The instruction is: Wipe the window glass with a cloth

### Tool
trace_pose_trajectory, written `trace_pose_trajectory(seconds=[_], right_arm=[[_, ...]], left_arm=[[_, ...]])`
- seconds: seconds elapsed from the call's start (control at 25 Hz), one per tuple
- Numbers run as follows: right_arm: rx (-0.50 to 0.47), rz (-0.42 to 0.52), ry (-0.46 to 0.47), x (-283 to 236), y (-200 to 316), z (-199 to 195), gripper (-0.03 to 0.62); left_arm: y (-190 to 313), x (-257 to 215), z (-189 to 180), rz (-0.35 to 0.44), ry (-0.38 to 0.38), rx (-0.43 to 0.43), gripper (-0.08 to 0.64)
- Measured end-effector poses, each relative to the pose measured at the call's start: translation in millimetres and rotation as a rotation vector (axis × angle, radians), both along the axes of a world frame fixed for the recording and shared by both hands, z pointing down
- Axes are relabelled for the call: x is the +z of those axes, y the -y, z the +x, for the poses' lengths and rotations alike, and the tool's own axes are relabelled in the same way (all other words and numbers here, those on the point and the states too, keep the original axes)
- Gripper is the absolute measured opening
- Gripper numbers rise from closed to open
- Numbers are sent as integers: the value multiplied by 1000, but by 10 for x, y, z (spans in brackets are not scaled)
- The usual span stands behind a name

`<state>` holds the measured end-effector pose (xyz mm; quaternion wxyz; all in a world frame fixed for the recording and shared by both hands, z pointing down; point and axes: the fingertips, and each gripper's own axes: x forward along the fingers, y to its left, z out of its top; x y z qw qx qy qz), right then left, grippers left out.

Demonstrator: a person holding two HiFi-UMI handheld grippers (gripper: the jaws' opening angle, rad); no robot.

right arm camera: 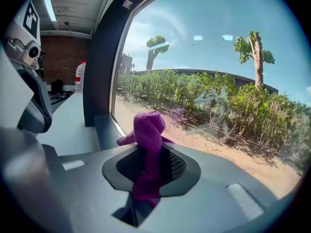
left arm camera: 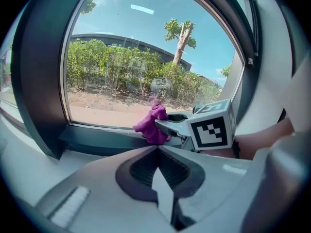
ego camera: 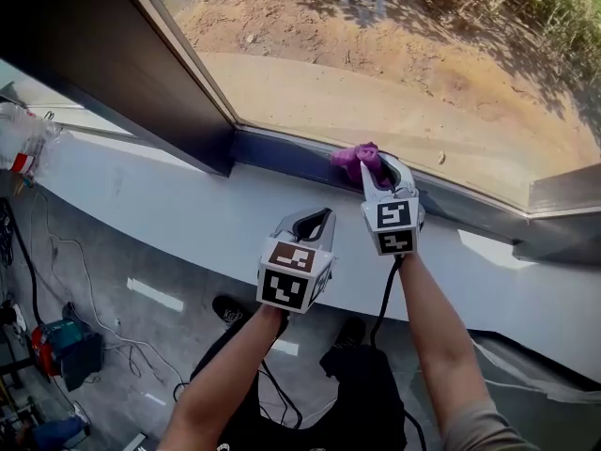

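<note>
Daylight pours through the window glass [ego camera: 404, 73]. Beyond it we see sandy ground in the head view and a row of green shrubs [left arm camera: 112, 62] in the left gripper view. Our purple cloth [ego camera: 353, 157] sits at the bottom edge of the pane, just right of centre in the head view, bunched above the dark lower frame [ego camera: 282, 156]. We cannot tell whether it touches the glass.

Our right gripper [ego camera: 374, 165] pinches it. In the right gripper view the jaws are closed on a fold of the cloth, and its rounded lump stands up above them at the middle of the frame. Our left gripper [ego camera: 314, 220] hangs lower and to the left, over the white sill [ego camera: 169, 205] and apart from the cloth. Its jaws are pressed together with nothing between them.

A dark frame post [ego camera: 113, 64] slants across the upper left of the head view. Below the sill, at lower left, lies grey floor [ego camera: 113, 280].
</note>
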<state>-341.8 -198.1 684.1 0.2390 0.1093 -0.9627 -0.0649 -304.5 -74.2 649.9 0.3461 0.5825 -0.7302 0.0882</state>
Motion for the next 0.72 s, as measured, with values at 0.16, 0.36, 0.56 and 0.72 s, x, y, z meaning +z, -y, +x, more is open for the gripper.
trace_pose_trajectory(seconds=[0.16,0.36,0.56,0.72], right_arm=[[19,-1,-17,1,94,125,97],[57,9,-32,-31,272,353,97],[112,-22,-32,-104,436,592,97],[106,-13,0,-367,426,590,97]], left_arm=[[30,-24,34,-3,-6,5,0],[103,-76,132,-7,-14,17,0],[216,-151,317,-4,-19,40,0],[281,-280,415,8,-20,49,0]])
